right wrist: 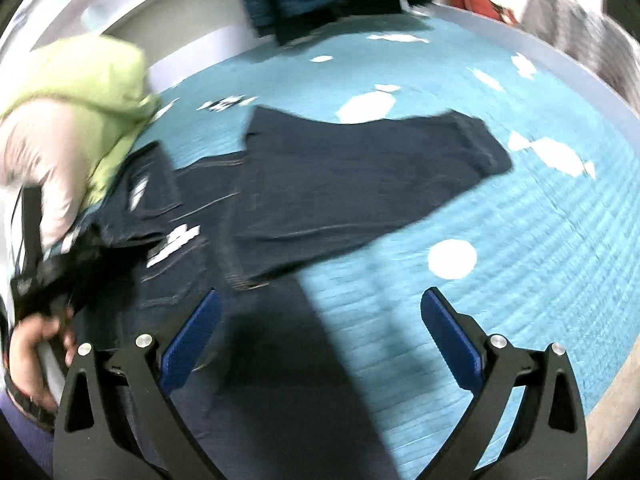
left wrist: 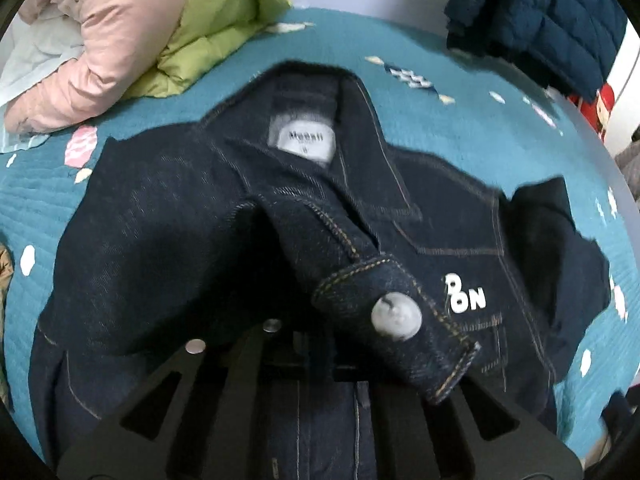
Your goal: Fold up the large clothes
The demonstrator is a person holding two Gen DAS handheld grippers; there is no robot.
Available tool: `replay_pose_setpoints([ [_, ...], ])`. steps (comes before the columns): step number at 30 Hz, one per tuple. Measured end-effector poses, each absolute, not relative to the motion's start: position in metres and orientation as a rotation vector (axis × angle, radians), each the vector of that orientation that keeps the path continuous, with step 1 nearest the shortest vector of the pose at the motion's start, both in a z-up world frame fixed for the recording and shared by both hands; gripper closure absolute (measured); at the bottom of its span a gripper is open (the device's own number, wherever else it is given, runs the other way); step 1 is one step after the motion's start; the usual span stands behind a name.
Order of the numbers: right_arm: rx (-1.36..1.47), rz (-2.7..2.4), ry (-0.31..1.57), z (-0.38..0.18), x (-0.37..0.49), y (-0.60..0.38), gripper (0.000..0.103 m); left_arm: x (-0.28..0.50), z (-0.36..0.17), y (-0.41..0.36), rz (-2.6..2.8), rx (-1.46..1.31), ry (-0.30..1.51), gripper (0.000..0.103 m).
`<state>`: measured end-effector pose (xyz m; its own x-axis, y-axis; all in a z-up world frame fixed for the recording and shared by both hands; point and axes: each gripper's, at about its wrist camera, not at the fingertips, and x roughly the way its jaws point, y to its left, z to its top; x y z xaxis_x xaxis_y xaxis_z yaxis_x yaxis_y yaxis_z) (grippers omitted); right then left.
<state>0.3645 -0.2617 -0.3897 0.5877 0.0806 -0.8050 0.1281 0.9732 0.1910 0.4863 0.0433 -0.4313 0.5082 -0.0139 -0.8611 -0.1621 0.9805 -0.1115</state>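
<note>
A dark denim jacket [left wrist: 168, 232] lies front-up on the teal bedspread [left wrist: 460, 128], collar and white neck label [left wrist: 306, 142] toward the far side. My left gripper [left wrist: 320, 360] is shut on the jacket's left sleeve; the cuff [left wrist: 400, 316] with its silver button drapes over the jaws above the jacket's chest. In the right wrist view the jacket [right wrist: 192, 248] lies at left with its other sleeve [right wrist: 360, 176] spread out to the right. My right gripper [right wrist: 320, 336] is open and empty, its blue pads [right wrist: 192, 344] above the jacket's edge and bedspread [right wrist: 520, 240].
A pink and a lime-green padded coat [left wrist: 132, 32] are piled at the far left. A navy puffer jacket [left wrist: 540, 20] lies at the far right, with red fabric [left wrist: 600, 108] beside it. The person's hand [right wrist: 36, 344] shows at the left edge of the right wrist view.
</note>
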Motion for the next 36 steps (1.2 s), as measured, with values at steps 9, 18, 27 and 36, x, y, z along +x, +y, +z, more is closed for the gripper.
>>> replay_pose_setpoints([
  [9,0.439,-0.146,0.937,-0.404,0.380,-0.358,0.007,0.463,-0.435,0.008,-0.149,-0.212,1.072,0.026],
  [18,0.708,-0.232,0.900,-0.423,0.401,-0.430,0.007,0.452,-0.424,0.024,-0.353,-0.427,1.038,0.025],
  [27,0.836,-0.181,0.849,-0.440,0.442,-0.449,0.007,0.435,-0.390,0.107,-0.242,-0.604,0.916,0.022],
  [36,0.867,-0.204,0.845,-0.449,0.467,-0.457,0.070,0.454,-0.445,0.110,-0.158,-0.504,1.115,0.017],
])
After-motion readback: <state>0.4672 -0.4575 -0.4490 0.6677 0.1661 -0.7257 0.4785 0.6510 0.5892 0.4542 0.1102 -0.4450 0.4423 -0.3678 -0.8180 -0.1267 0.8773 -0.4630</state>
